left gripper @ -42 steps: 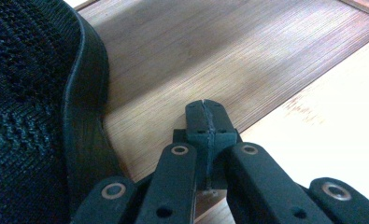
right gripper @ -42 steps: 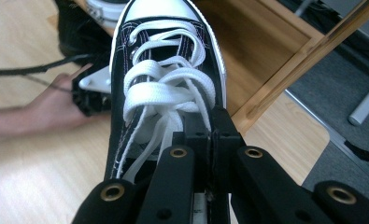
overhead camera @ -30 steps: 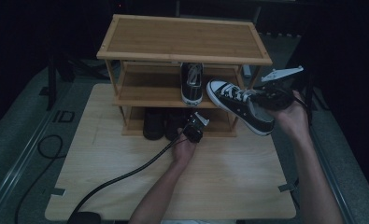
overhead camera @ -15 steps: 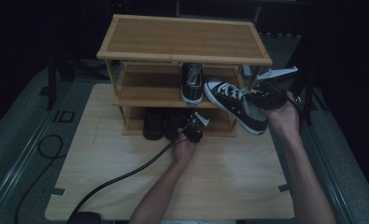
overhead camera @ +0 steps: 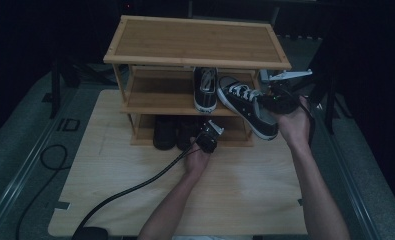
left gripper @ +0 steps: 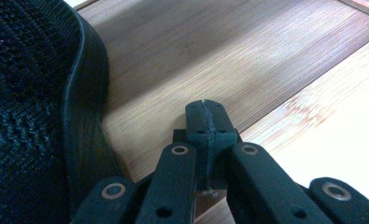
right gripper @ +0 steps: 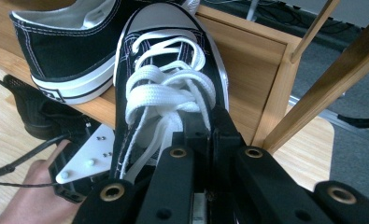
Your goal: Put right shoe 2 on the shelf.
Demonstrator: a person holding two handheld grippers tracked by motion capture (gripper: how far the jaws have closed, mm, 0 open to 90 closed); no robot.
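Observation:
A black-and-white sneaker (overhead camera: 246,106) hangs tilted at the right end of the bamboo rack's middle shelf (overhead camera: 155,102), its toe over the shelf edge. My right gripper (overhead camera: 271,102) is shut on the rim of its opening; in the right gripper view the jaws (right gripper: 205,128) pinch the rim just behind the laces of this sneaker (right gripper: 168,70). Its matching sneaker (overhead camera: 205,89) stands on the middle shelf, heel outward (right gripper: 65,51). My left gripper (overhead camera: 203,134) rests low at the bottom shelf, shut on nothing (left gripper: 205,116), beside a black mesh shoe (left gripper: 28,93).
The rack (overhead camera: 195,40) has a bare top board and stands on a light wooden tabletop (overhead camera: 250,190). Dark shoes (overhead camera: 165,132) sit on the bottom shelf. A black cable (overhead camera: 125,192) trails from the left gripper across the table. The rack's right post (right gripper: 275,107) is close to the held sneaker.
My right hand has carried the sneaker left and toward the rack, so its toe now reaches over the middle shelf beside the other sneaker. The left hand has stayed put.

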